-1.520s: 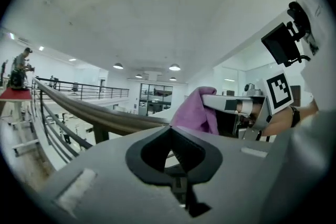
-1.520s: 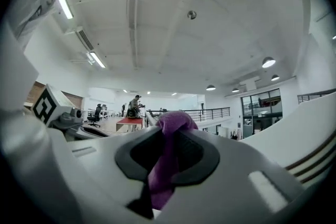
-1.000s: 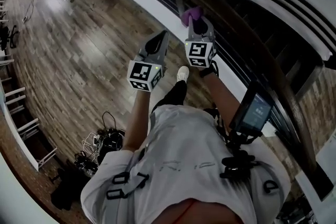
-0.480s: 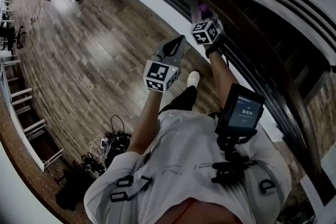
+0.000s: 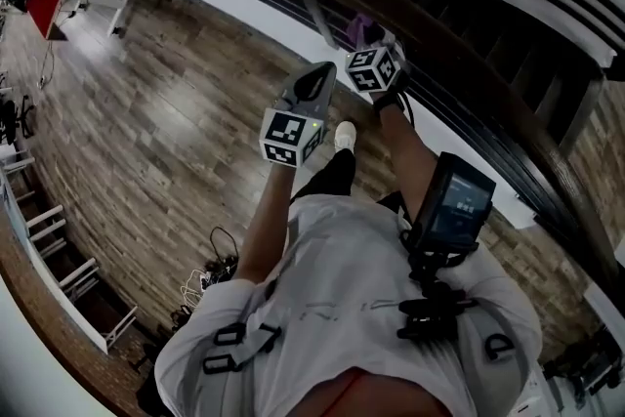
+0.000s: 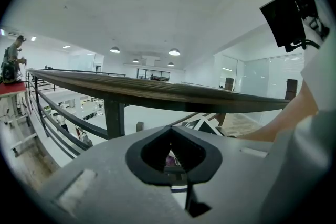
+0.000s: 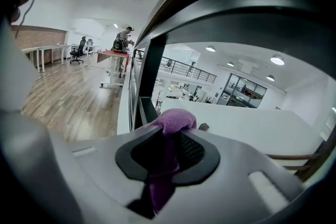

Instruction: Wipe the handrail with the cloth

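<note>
My right gripper (image 5: 364, 42) is clamped on the purple cloth (image 7: 176, 119). In the right gripper view the fabric fills the gap between the jaws, with a soft wad bulging past their tips and a tail hanging down behind. From the head view that wad sits at the near edge of the dark wooden handrail (image 6: 157, 93), just beside one of its upright posts (image 7: 149, 73). I cannot tell whether it is truly pressed to the wood or only close to it. In the right gripper view the rail arches broad and dark right over the jaws.

My left gripper (image 5: 314, 85) is raised beside the right one, a little lower and nearer to me, on the floor side of the rail. Its jaws are drawn together with nothing between them (a sliver of purple shows through the slit, which is the cloth beyond, not something held). The handrail runs across above it in the left gripper view, with thinner rails (image 6: 58, 123) below.

Under me is a wooden plank floor (image 5: 146, 112), my white shoe (image 5: 342, 134) showing past the grippers. A dark screen (image 5: 454, 205) is mounted at my chest.
</note>
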`<state>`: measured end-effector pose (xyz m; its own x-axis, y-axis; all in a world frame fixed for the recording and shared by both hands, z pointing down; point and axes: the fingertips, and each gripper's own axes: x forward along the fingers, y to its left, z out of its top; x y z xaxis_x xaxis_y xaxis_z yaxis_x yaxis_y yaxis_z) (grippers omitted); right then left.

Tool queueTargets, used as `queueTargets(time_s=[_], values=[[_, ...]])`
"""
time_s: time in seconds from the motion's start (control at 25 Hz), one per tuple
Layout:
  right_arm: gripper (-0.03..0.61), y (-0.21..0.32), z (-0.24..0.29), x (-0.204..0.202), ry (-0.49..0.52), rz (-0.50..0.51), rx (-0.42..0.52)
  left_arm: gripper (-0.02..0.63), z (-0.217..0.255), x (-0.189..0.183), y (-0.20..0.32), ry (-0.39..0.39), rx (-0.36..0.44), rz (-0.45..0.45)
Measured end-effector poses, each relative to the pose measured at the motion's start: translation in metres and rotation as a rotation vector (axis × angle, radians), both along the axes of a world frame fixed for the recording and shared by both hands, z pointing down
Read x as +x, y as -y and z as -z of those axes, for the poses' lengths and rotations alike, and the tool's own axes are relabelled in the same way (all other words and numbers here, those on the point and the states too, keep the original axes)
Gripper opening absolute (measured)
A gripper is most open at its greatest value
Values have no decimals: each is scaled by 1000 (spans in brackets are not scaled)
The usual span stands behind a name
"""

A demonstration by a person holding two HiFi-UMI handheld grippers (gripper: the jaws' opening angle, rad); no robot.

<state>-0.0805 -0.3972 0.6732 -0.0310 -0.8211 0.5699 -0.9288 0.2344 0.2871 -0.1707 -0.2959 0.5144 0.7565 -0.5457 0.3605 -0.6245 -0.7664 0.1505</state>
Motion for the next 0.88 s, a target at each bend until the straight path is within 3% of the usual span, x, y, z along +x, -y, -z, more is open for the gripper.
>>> queueTargets(time_s=[0.4, 0.88], values=[[48, -95, 2, 78, 24, -139, -4, 2, 0, 88, -60, -6, -20, -182], [48, -219, 0, 191, 50, -359, -13, 1, -11, 209, -147, -15, -62, -500]])
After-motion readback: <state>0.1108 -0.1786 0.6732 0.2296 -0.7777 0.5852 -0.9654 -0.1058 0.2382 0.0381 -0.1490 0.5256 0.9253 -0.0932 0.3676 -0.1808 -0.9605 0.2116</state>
